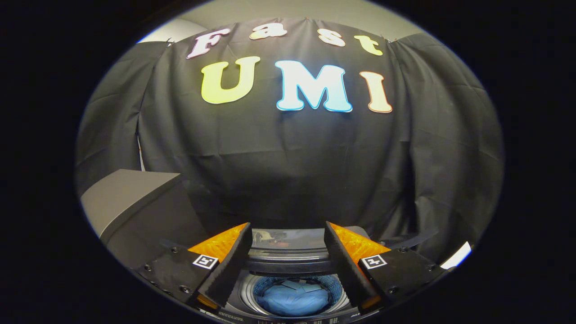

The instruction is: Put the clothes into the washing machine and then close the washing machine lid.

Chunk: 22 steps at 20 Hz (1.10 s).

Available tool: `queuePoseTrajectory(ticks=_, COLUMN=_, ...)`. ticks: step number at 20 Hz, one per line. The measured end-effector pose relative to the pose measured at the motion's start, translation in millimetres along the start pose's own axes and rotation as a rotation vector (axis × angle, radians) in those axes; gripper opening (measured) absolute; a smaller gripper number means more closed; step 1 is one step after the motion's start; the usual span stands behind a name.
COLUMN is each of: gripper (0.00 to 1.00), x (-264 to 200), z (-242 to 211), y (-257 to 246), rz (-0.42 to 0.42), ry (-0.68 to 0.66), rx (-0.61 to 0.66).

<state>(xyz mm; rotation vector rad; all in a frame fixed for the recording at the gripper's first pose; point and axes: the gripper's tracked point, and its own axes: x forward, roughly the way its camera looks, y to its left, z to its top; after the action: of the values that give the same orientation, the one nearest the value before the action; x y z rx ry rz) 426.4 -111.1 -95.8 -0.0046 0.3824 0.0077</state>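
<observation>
Your claw (288,234) stands wide apart in the gripper view, both fingers (234,261) spread with a broad gap between them and nothing clamped in that gap. You cannot tell from here whether either finger touches the washer (288,265); they seem to hang over it, one on each side of its opening. Look down between the fingers and you see the washer's round drum (294,294), open at the top, with ribbed inner walls showing around its rim. The clothes (292,299) lie inside that drum, below and between your fingers, apart from both of them. They look like a soft blue bundle, crumpled and folded over itself, sitting low in the tub and taking up most of its floor. Just ahead of the fingers, beyond the drum, the lid (288,240) stands raised: a dark panel with a glossy, reflecting face, set across the gap between your fingertips, so the washer is not yet closed. To your left, beside the left finger, a grey box (130,202) with a flat top and a darker side stands near the washer. Beyond everything hangs the wall (288,157), a black cloth in loose folds.
</observation>
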Motion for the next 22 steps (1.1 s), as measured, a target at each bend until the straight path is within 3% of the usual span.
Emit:
queuePoseTrajectory(ticks=7, gripper=0.99, x=-16, z=-61, y=-4, rz=0.007, ry=0.078, rx=0.041)
queuePoseTrajectory(ticks=12, gripper=0.98, x=-24, z=-80, y=1, rz=0.021, ry=0.101, rx=0.026)
queuePoseTrajectory(ticks=16, gripper=0.98, x=-40, z=-68, y=4, rz=0.016, ry=0.070, rx=0.011)
queuePoseTrajectory(ticks=22, gripper=0.98, x=-102, z=-11, y=18, rz=0.018, ry=-0.063, rx=-0.003)
